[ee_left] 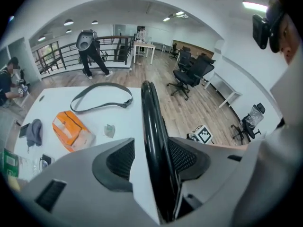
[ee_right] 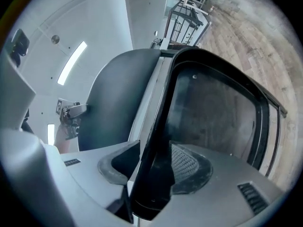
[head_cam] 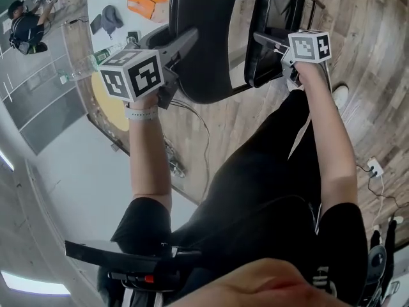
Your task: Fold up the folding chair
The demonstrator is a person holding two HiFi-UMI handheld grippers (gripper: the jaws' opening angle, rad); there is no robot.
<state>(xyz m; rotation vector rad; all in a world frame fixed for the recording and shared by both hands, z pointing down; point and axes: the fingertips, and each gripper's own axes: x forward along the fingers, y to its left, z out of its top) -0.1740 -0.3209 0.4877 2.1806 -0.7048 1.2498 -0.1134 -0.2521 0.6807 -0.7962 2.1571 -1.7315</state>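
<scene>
The black folding chair stands in front of me. Its curved backrest [head_cam: 204, 43] is on the left and its framed seat [head_cam: 281, 18] on the right. My left gripper [head_cam: 185, 40] straddles the backrest's thin edge [ee_left: 151, 122]. In the left gripper view [ee_left: 151, 160] a white gap shows beside the left pad, so the jaws stand open. My right gripper [head_cam: 265, 43] reaches level onto the seat's rim [ee_right: 156, 141]. That rim lies between the jaws [ee_right: 154, 167] against the right pad, with a sliver of gap at the left pad. The backrest [ee_right: 118, 103] shows behind it.
A white table [ee_left: 118, 119] just beyond the chair carries an orange pack [ee_left: 71, 130], a black strap [ee_left: 102, 96] and small items. Office chairs [ee_left: 191, 72] and a standing person [ee_left: 90, 51] are farther off on the wooden floor. A cable [head_cam: 204, 139] runs under the table.
</scene>
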